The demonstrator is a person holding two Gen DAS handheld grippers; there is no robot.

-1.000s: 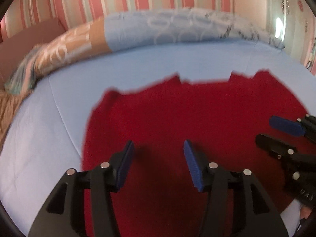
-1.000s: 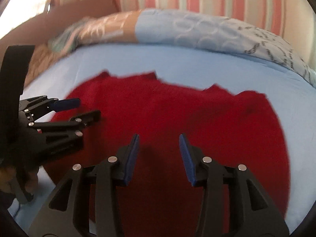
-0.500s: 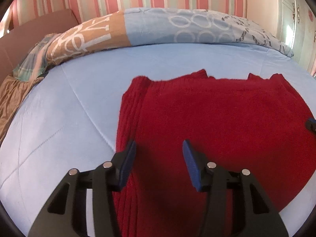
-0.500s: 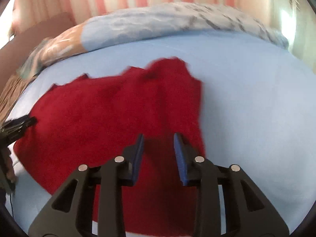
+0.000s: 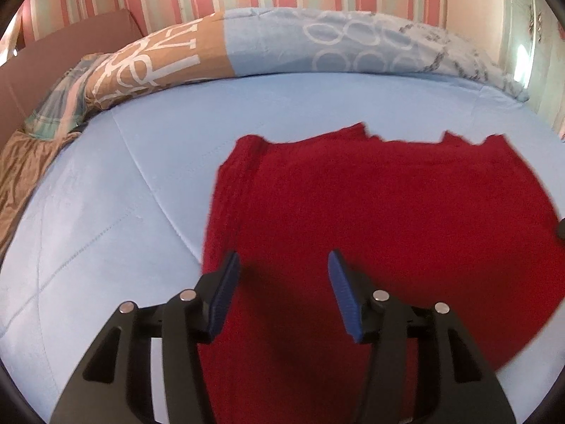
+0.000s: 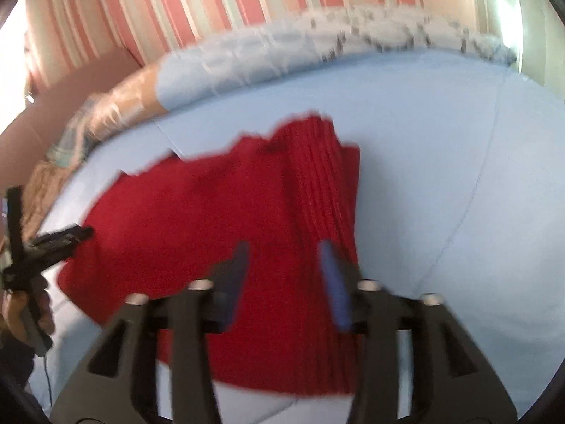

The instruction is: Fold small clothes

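A red knitted garment lies flat on the light blue bed sheet. My left gripper hovers over its ribbed left edge, jaws opening, nothing between the pads. In the right wrist view the same garment is blurred, and my right gripper hangs above its ribbed right edge. Its jaws are opening and grip nothing. The left gripper shows at the far left of that view, held by a hand. Only a dark tip of the right gripper shows at the left wrist view's right rim.
A rolled duvet in blue, brown and white lies along the bed's far side under a striped wall. Brown cloth is bunched at the far left beside a brown headboard. Bare sheet stretches to the right of the garment.
The right gripper swung from the garment's middle to its right ribbed edge, and its jaws narrowed, then widened. The left gripper drifted a little toward the left edge. The right gripper has nearly left the left wrist view.
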